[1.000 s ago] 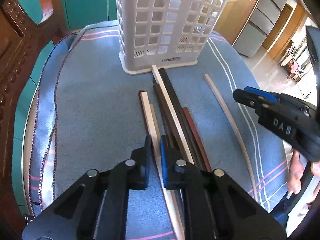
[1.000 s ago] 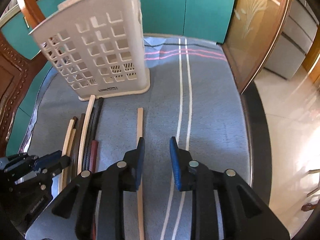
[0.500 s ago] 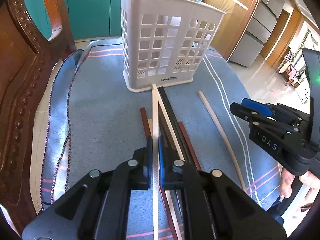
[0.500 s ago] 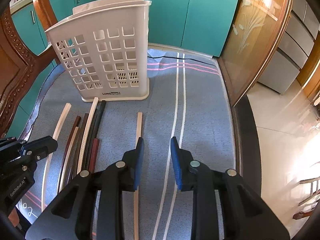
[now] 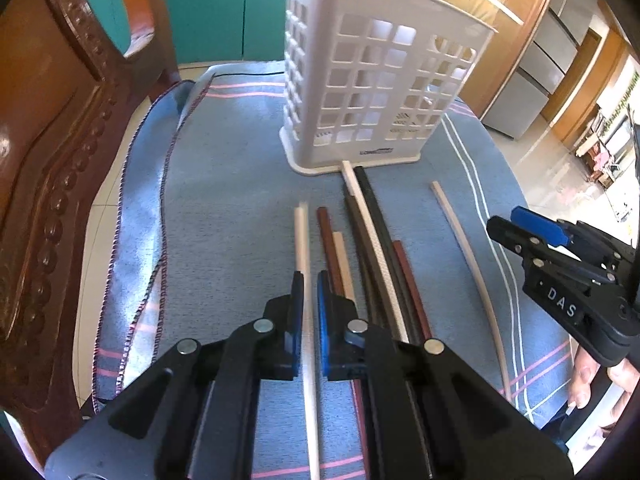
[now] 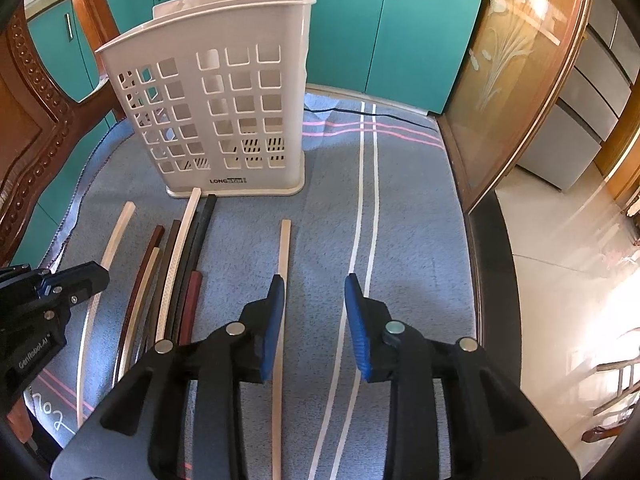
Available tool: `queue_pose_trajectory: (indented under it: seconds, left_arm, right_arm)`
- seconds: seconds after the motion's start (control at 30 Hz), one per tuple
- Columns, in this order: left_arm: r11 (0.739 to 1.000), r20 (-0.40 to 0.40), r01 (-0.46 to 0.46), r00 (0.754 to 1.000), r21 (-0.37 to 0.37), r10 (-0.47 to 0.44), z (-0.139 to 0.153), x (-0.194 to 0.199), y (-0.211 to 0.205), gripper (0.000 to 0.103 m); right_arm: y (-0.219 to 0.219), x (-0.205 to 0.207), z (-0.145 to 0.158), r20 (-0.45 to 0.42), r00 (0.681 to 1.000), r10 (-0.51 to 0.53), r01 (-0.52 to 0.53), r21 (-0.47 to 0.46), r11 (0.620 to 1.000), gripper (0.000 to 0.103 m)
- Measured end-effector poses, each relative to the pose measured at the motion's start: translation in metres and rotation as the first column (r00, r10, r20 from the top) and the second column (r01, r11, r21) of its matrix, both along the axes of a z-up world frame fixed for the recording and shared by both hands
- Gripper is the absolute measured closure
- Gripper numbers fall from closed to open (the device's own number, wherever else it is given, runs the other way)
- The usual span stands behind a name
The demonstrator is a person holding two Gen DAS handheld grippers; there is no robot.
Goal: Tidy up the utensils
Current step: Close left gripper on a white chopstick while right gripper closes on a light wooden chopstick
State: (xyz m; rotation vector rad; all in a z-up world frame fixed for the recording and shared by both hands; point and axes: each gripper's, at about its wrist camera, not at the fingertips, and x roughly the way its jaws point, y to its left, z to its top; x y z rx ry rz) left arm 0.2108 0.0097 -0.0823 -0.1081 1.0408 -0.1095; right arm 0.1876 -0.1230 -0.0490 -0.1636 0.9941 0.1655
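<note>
a blue woven cloth (image 6: 400,216) with white and pink stripes covers the table, with teal cabinets (image 6: 352,28) behind and a carved wooden chair (image 5: 52,168) at the left edge. going left to right in the left wrist view, the left gripper (image 5: 309,304) is closed narrowly on a pale cream chopstick (image 5: 301,236), which runs forward between its blue pads and appears raised off the cloth. just right of it lie a reddish-brown chopstick (image 5: 329,240) and a short tan one (image 5: 343,260), then a bundle of dark and light sticks (image 5: 372,240) whose far ends touch the base of the white perforated utensil holder (image 5: 372,92), which stands upright at the far middle of the cloth. further right a single beige chopstick (image 5: 464,248) lies alone, well apart from the bundle. in the right wrist view the right gripper (image 6: 315,320) hovers with its jaws spread wide, holding nothing, its left finger just beside that lone beige chopstick (image 6: 283,264).
</note>
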Motion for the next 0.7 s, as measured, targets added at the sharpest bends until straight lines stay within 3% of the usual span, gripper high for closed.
queue_pose_trajectory:
  seconds: [0.2,0.3,0.43,0.63,0.7]
  left_arm:
    - [1.000,-0.024,-0.017,1.000,0.022,0.017,-0.006,0.007,0.002,0.079]
    - [0.999,-0.039,-0.009,0.999,0.042,0.010,-0.011,0.015,-0.002,0.076]
    - [0.991,-0.067,-0.028,0.997,0.131,0.037,-0.023,0.027,-0.007,0.076]
    - [0.984,-0.052,-0.038,0.997,0.174,0.048,-0.024,0.039,-0.011,0.076]
    - [0.987,-0.055,-0.024,0.998,0.161,0.033,-0.024,0.040,-0.013,0.090]
  right_arm:
    - [-0.001,0.003,-0.004,-0.027,1.000,0.000,0.000,0.024,1.000,0.067]
    - [0.000,0.007,-0.010,-0.050,0.999,0.001,0.001,0.040,0.999,0.067]
    - [0.009,0.017,-0.025,-0.079,0.997,0.003,-0.002,0.013,1.000,0.067]
    - [0.022,0.037,-0.038,-0.079,0.997,0.002,-0.005,-0.042,0.999,0.067]
    - [0.024,0.039,-0.039,-0.091,0.996,0.006,-0.010,-0.039,0.999,0.070]
